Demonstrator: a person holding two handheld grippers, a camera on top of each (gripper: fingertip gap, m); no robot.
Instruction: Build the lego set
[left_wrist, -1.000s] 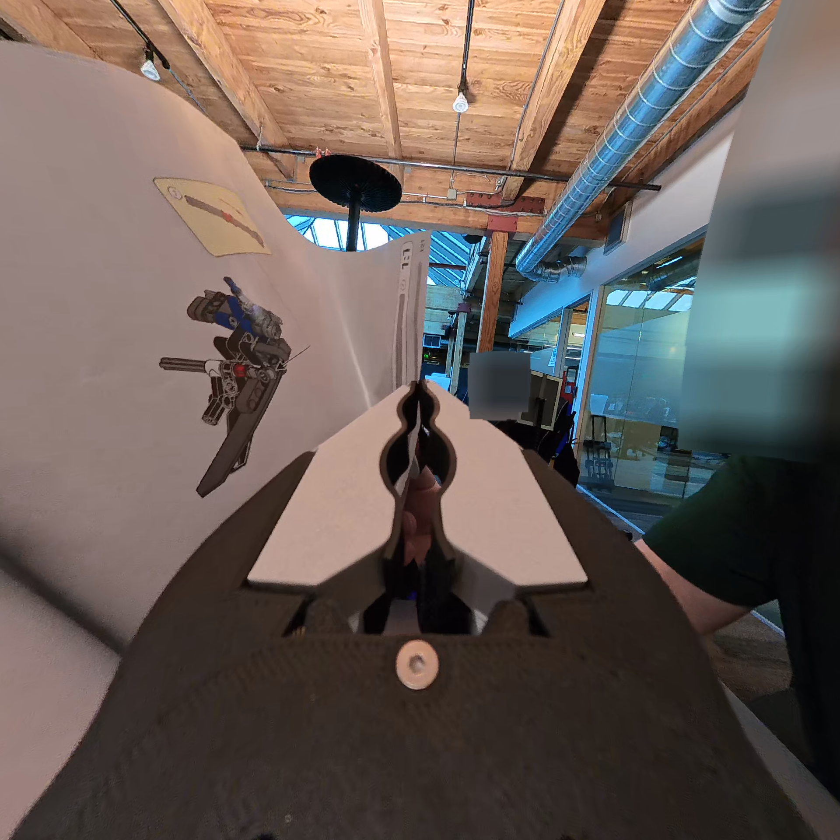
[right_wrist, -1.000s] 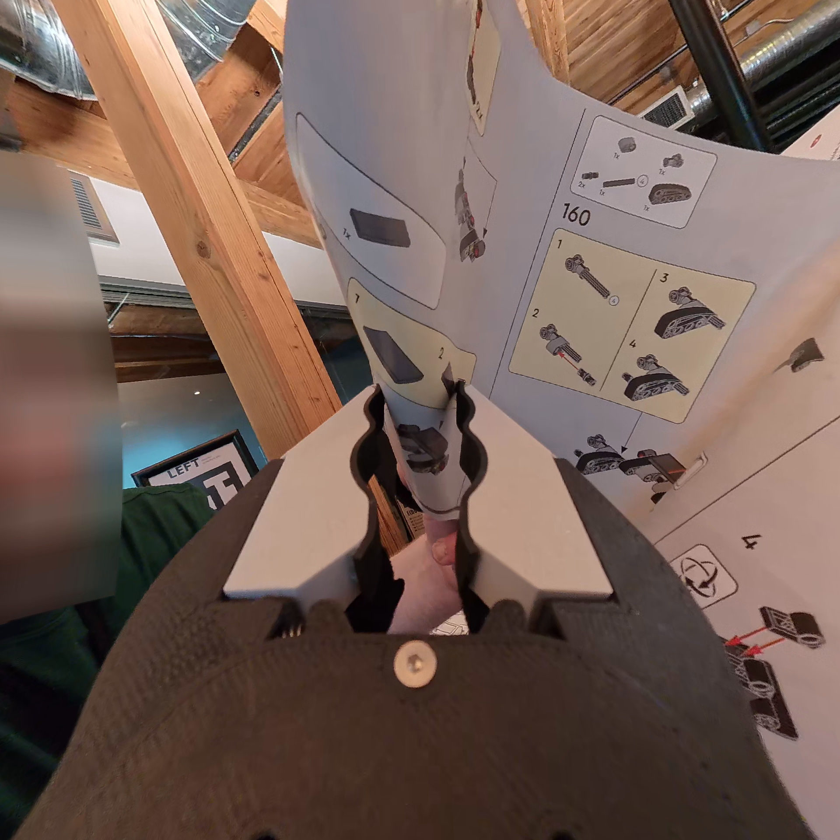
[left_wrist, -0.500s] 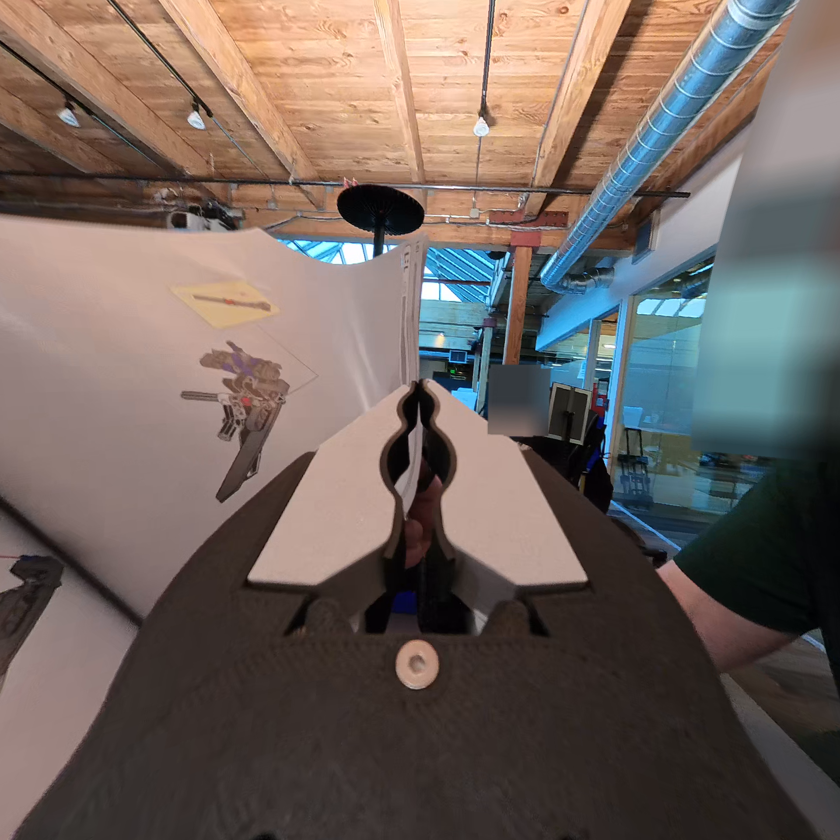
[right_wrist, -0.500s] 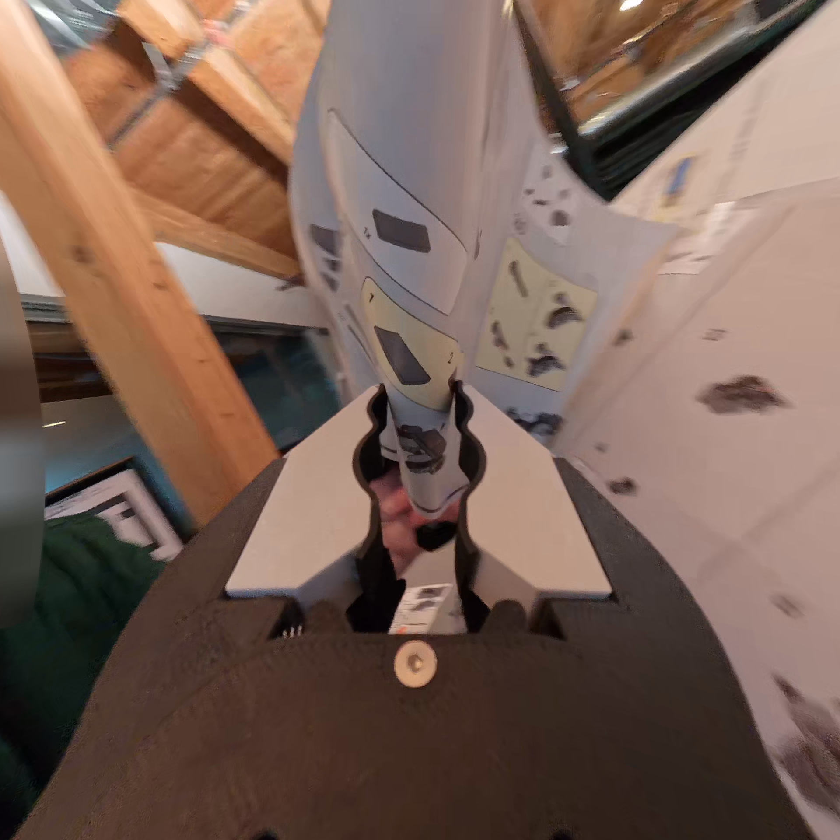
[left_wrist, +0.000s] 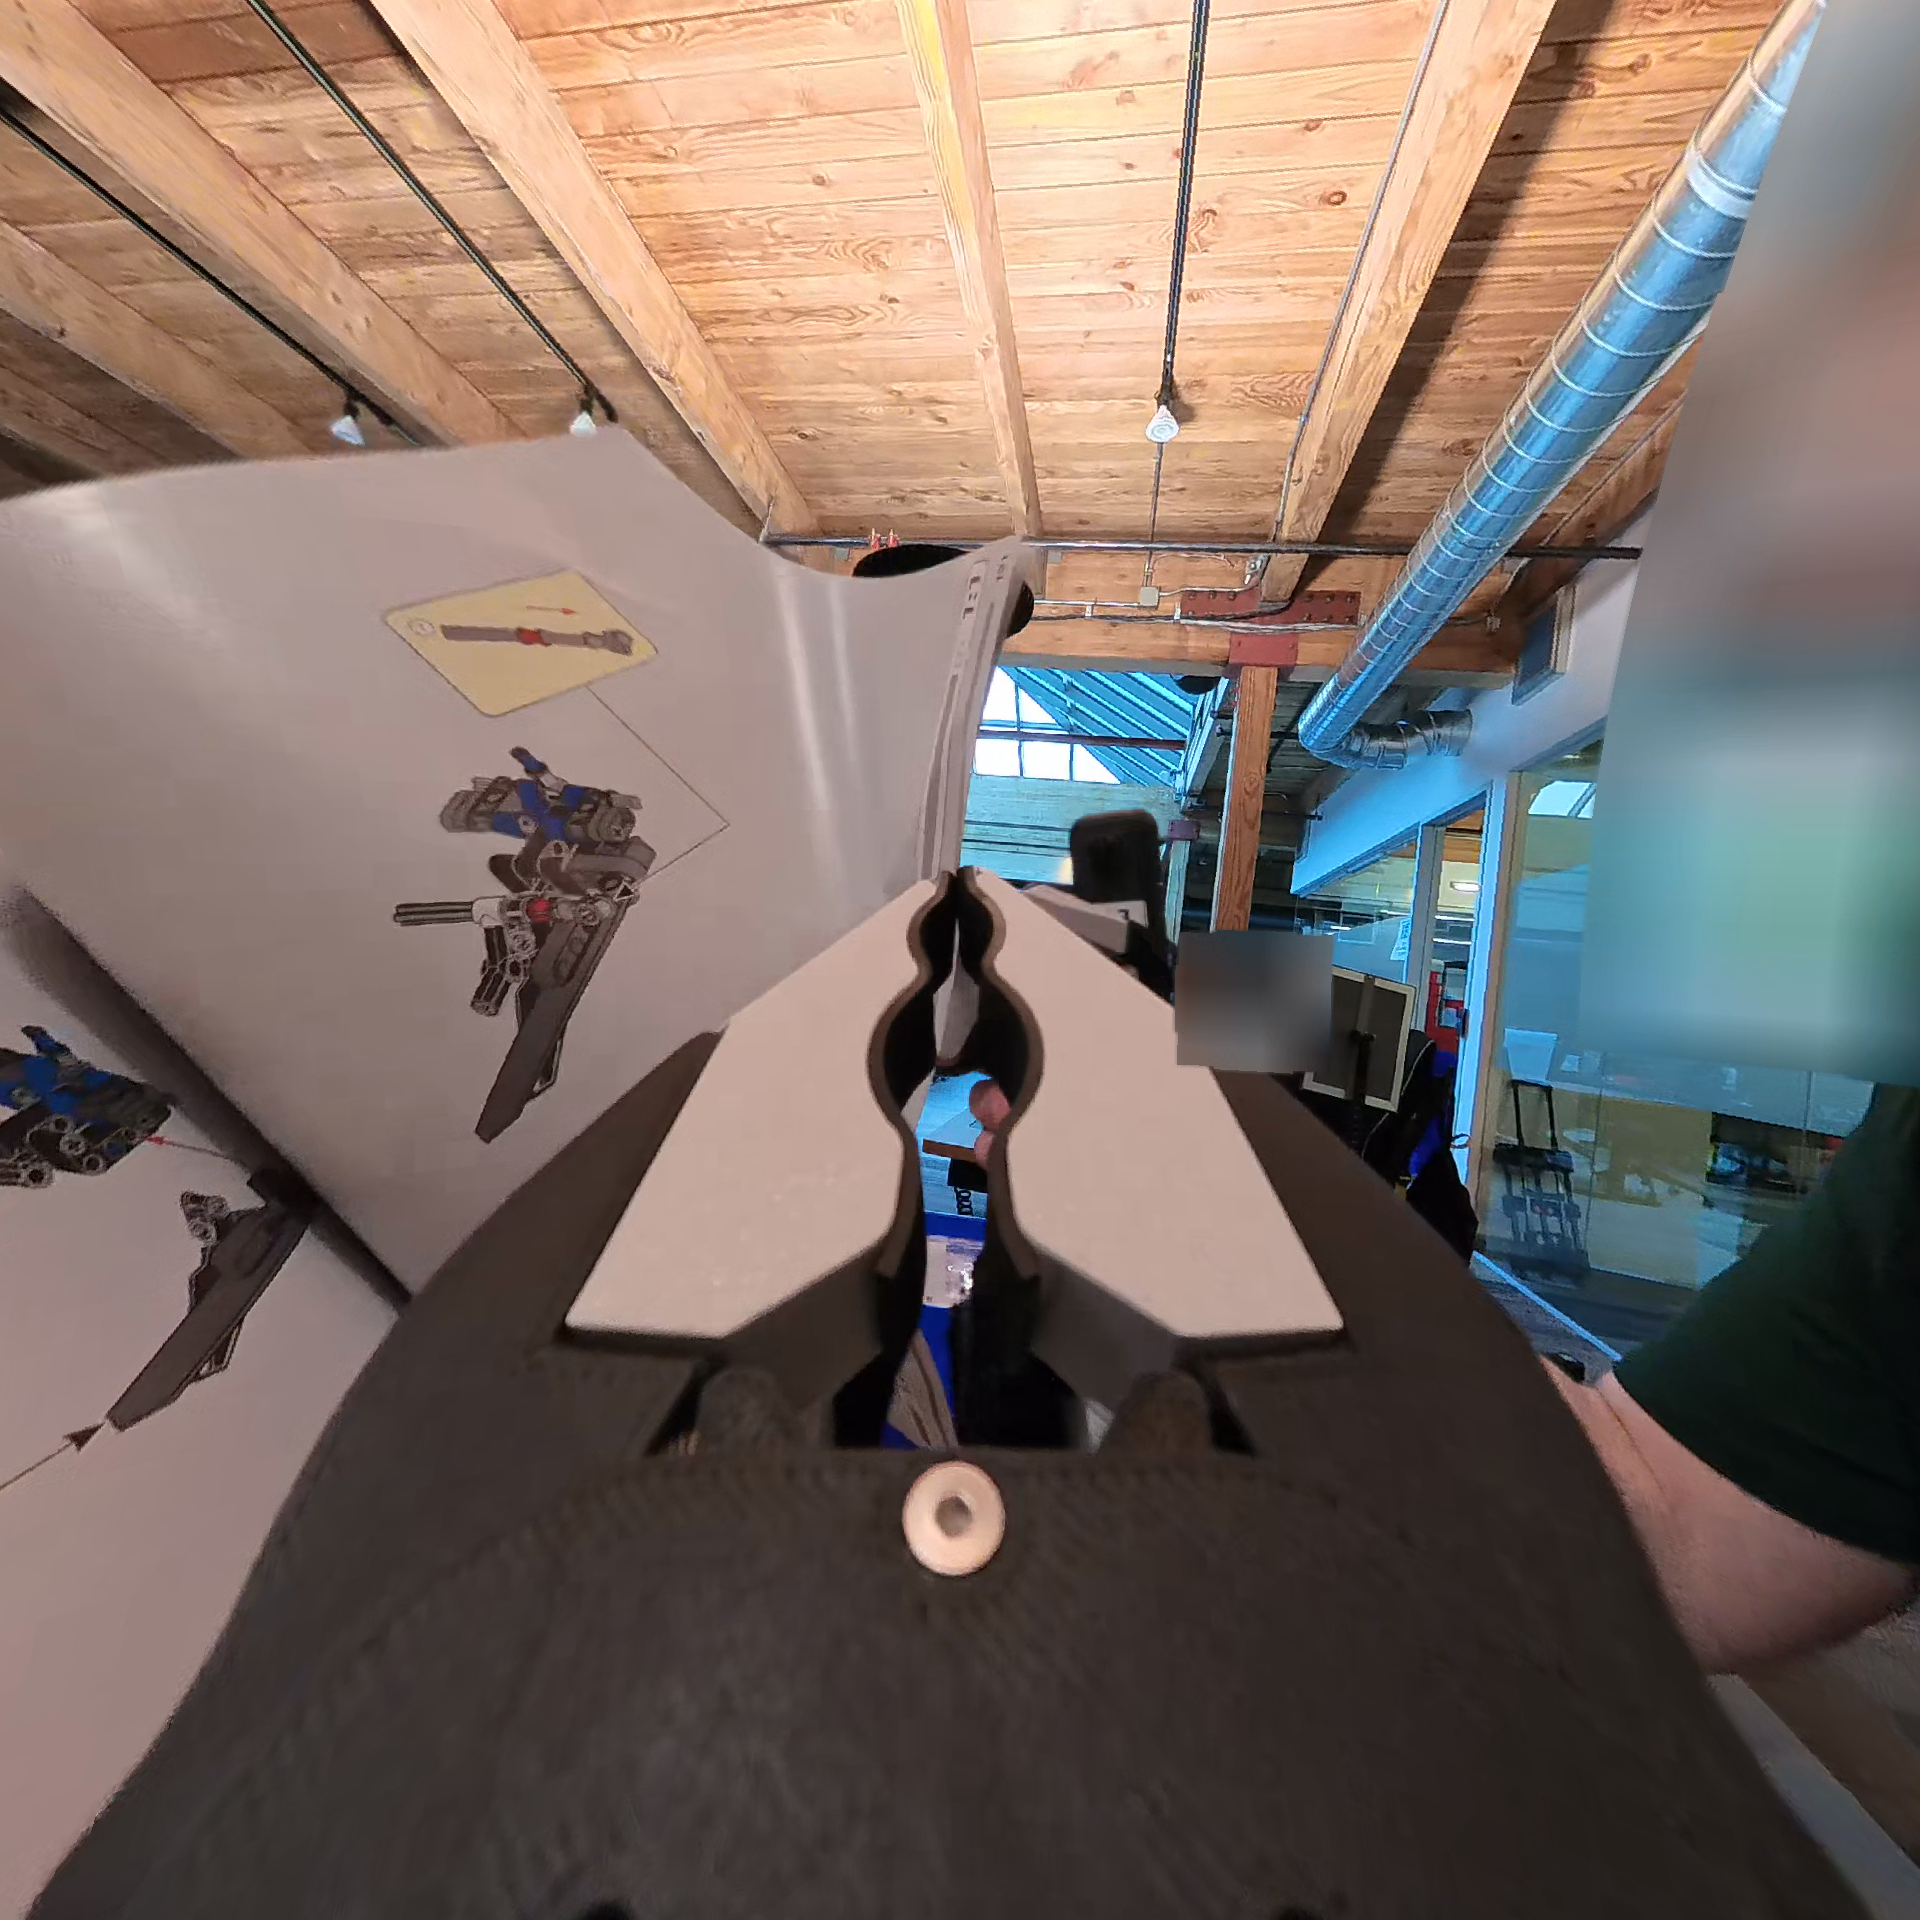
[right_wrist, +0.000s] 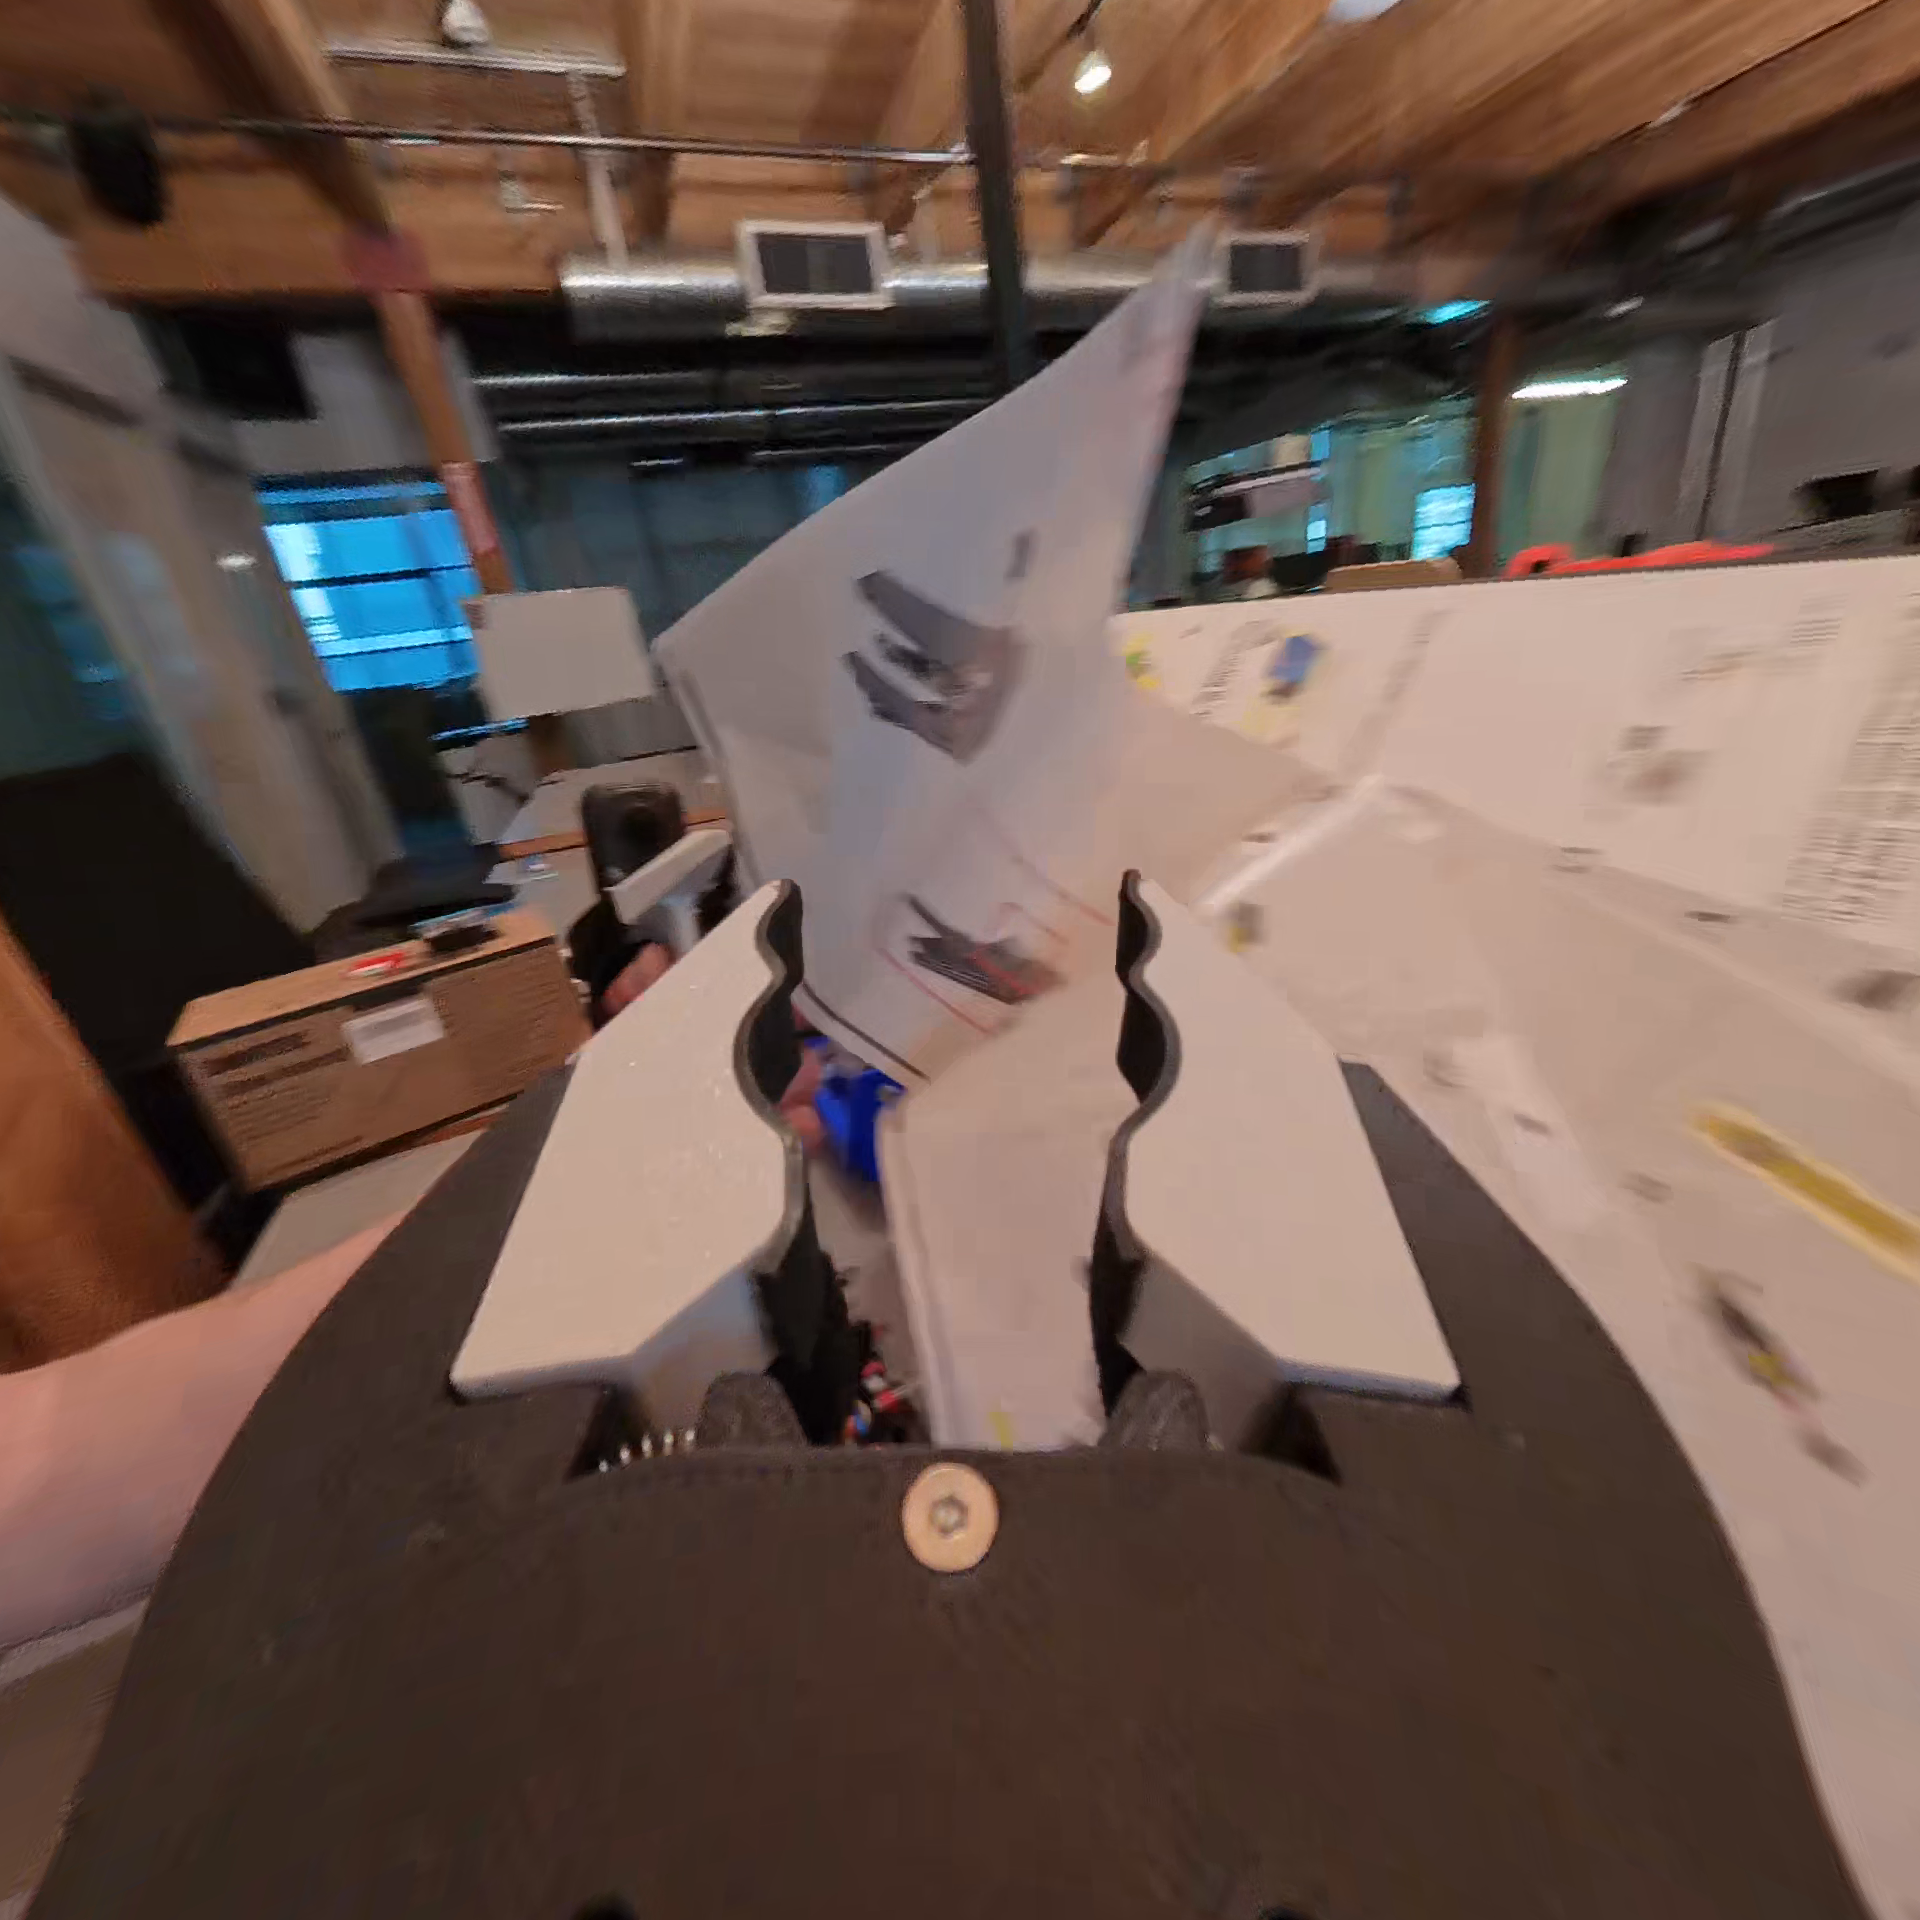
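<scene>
Left gripper (left_wrist: 956, 894) pinches a booklet page (left_wrist: 312, 790); right gripper (right_wrist: 951, 904) gapes around loose, blurred pages (right_wrist: 935, 748)

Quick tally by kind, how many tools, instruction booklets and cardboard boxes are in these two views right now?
Tools: 2 (left tool, right tool)
Instruction booklet: 1
Cardboard box: 1
Total: 4

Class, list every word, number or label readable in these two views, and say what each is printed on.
I won't quote writing; these bear it.
Instruction booklet, left wrist view: small print along one page edge.
Same booklet, right wrist view: print too blurred.
Cardboard box: labels, blurred.
</scene>
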